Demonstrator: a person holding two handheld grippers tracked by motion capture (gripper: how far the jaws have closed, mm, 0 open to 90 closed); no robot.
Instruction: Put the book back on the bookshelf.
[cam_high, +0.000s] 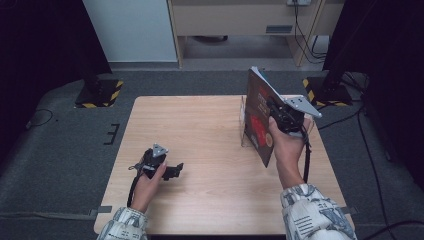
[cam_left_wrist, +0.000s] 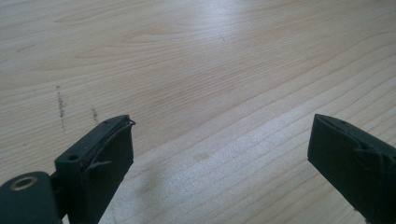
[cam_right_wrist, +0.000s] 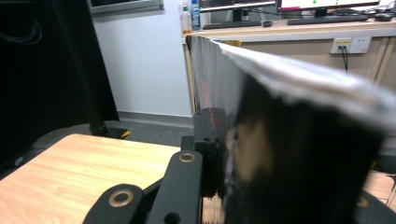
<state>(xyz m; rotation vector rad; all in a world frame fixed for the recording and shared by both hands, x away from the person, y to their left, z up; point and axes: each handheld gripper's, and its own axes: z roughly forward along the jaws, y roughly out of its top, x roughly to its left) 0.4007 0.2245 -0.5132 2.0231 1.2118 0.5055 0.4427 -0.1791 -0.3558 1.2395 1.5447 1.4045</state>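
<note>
A thick book (cam_high: 258, 116) with a dark and red cover is held upright over the right side of the table, tilted a little. My right gripper (cam_high: 278, 116) is shut on its near edge. In the right gripper view the book (cam_right_wrist: 299, 140) looms close, pages on top, with the right gripper (cam_right_wrist: 223, 144) clamped on its cover. Just behind and below the book stands a clear acrylic holder (cam_high: 244, 125). My left gripper (cam_high: 176, 170) rests low on the table at the left, open. Between the spread jaws of the left gripper (cam_left_wrist: 222, 140) lies bare wood.
The light wooden table (cam_high: 200, 130) has free room across its middle and left. Beyond its far edge, black stand bases with yellow-striped feet (cam_high: 99, 92) sit on the grey floor. A wooden desk (cam_high: 240, 20) and loose cables are further back.
</note>
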